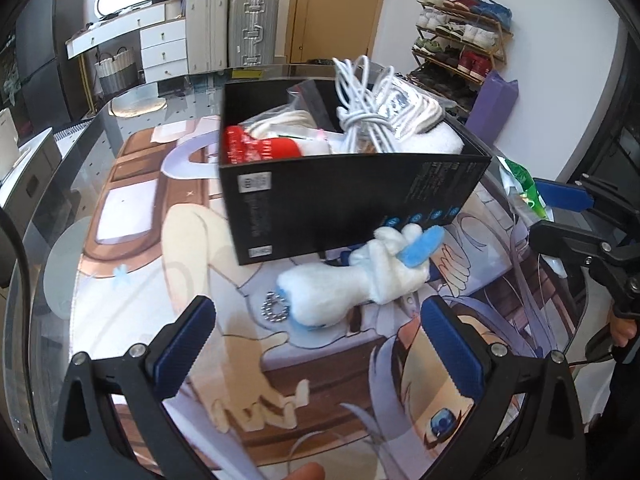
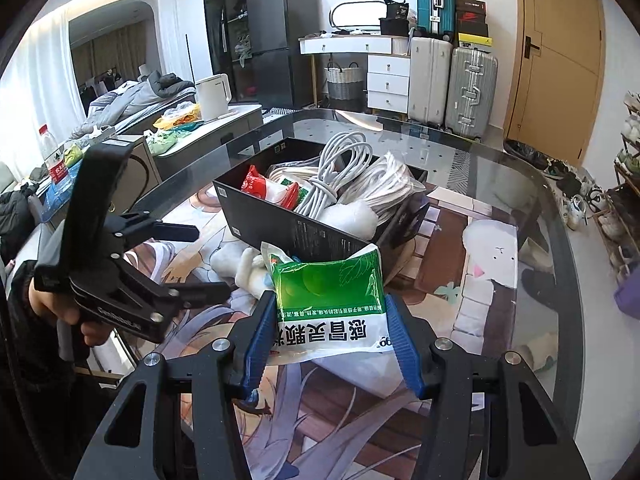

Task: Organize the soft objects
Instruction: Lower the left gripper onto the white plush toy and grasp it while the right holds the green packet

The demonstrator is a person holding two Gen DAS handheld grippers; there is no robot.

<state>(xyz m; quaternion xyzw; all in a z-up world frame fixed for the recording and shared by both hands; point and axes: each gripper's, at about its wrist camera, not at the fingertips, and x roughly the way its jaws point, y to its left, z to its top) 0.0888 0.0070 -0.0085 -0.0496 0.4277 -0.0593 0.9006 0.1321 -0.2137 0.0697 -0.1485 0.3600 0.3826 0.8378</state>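
Crinkly green-white packet (image 2: 329,304) between ridged pads (image 2: 262,336)

A glass table (image 1: 80,184) carries a printed mat (image 1: 132,216); on the mat sit a black box (image 1: 320,208), a white plush (image 1: 344,284) beside it, and a bead chain (image 1: 276,308).

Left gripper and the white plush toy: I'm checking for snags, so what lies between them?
In the left wrist view, only the printed mat lies between the open left gripper and the white plush toy; its bead chain lies beside it.
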